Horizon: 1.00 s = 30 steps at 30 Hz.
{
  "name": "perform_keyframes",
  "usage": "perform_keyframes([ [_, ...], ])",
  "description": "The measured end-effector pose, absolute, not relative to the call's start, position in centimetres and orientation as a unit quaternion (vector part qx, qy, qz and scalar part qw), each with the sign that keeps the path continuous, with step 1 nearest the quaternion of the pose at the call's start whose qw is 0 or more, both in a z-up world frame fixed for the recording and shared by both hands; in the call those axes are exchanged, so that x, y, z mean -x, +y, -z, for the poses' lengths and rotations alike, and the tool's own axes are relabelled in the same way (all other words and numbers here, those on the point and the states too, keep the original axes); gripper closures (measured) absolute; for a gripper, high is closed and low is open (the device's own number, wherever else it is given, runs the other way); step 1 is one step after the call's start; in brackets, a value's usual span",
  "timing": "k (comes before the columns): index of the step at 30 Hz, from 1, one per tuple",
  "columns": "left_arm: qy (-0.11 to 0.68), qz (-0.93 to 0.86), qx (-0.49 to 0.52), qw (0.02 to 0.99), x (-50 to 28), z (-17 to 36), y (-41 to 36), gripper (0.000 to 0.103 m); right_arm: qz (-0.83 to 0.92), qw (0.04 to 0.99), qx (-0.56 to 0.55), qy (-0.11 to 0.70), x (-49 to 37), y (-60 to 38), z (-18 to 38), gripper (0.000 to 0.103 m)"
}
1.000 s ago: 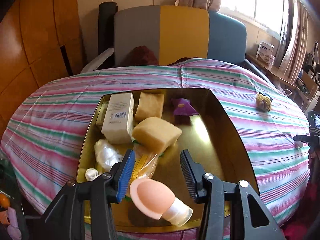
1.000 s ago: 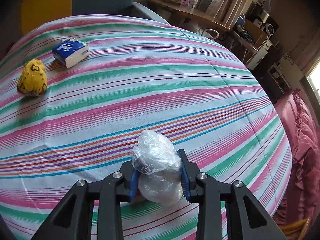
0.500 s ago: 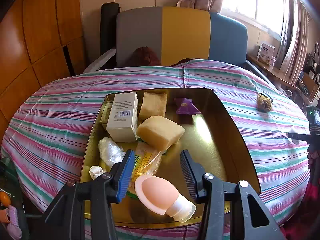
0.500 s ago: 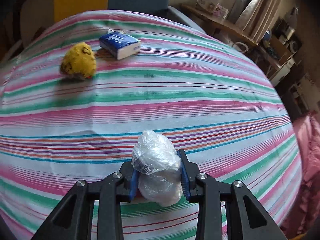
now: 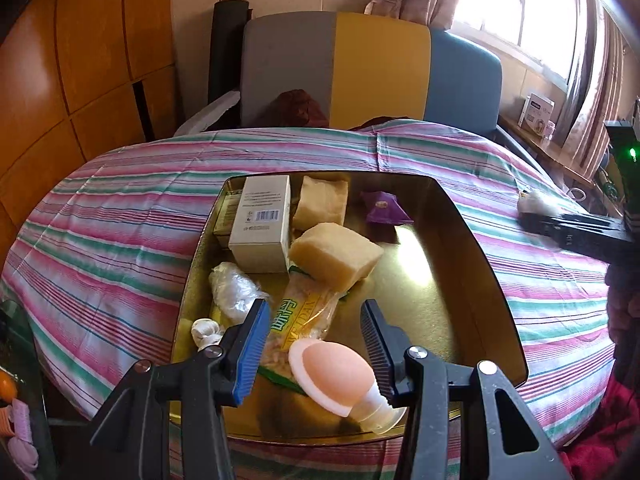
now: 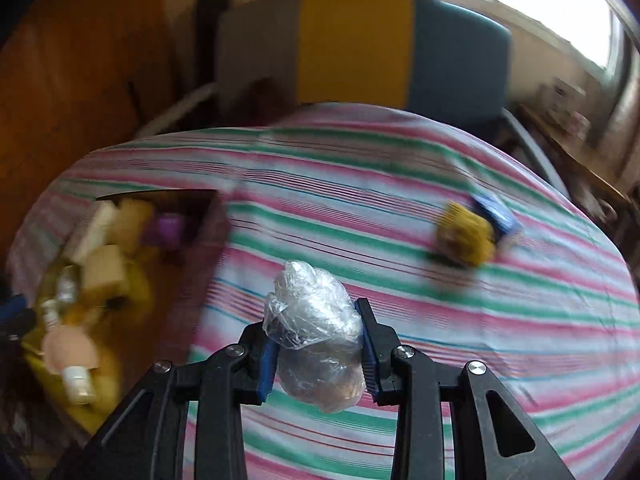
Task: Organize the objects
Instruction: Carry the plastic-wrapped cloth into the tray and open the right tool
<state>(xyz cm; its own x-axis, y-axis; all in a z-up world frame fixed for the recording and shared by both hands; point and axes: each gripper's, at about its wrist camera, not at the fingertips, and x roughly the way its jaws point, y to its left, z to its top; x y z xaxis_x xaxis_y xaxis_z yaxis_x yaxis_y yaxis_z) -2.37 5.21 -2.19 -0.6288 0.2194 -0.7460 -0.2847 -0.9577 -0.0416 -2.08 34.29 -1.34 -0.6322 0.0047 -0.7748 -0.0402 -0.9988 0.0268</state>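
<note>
Plastic crinkles between the pads of the right gripper (image 6: 318,346), which is clamped on a clear wrapped bundle (image 6: 316,336) held above the striped cloth (image 6: 400,208); it looks light, soft and slippery, best pinched across its middle. The left gripper (image 5: 316,344) hangs apart and empty over the gold tray (image 5: 472,248). Beyond the bench stand a three-coloured chair (image 5: 372,68) and a bright window (image 5: 516,4).

Pink-green striped cloth (image 5: 120,240), gold tray (image 5: 460,320)

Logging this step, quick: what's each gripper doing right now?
Left gripper: open, holding nothing, over the tray.
Right gripper: closed on a plastic bag.
</note>
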Motion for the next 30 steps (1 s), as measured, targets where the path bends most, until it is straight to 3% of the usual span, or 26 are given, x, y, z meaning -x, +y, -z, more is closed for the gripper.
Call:
perform_keyframes([
  [8,0.025,-0.901,0.413,0.127,2.8,2.6,3.4,0.056,-0.888,-0.08,0.45,-0.042,6.2,24.8,2.9,0.068],
  [18,0.01,-0.898,0.425,0.116,3.5,3.4,1.9,0.056,-0.853,-0.059,0.508,-0.103,11.7,21.6,8.8,0.064],
  [22,0.009,-0.897,0.427,0.116,3.6,3.6,1.9,0.056,-0.853,-0.061,0.508,-0.102,12.1,21.6,9.1,0.053],
  [23,0.009,-0.897,0.427,0.116,3.6,3.6,1.9,0.056,-0.855,-0.061,0.504,-0.101,12.1,21.7,8.9,0.042],
  [24,0.01,-0.897,0.427,0.116,3.5,3.6,2.0,0.056,-0.858,-0.061,0.5,-0.099,11.9,21.9,8.7,0.039],
  [30,0.014,-0.898,0.424,0.118,3.3,3.2,2.1,0.056,-0.872,-0.064,0.479,-0.075,10.7,22.5,7.2,0.038],
])
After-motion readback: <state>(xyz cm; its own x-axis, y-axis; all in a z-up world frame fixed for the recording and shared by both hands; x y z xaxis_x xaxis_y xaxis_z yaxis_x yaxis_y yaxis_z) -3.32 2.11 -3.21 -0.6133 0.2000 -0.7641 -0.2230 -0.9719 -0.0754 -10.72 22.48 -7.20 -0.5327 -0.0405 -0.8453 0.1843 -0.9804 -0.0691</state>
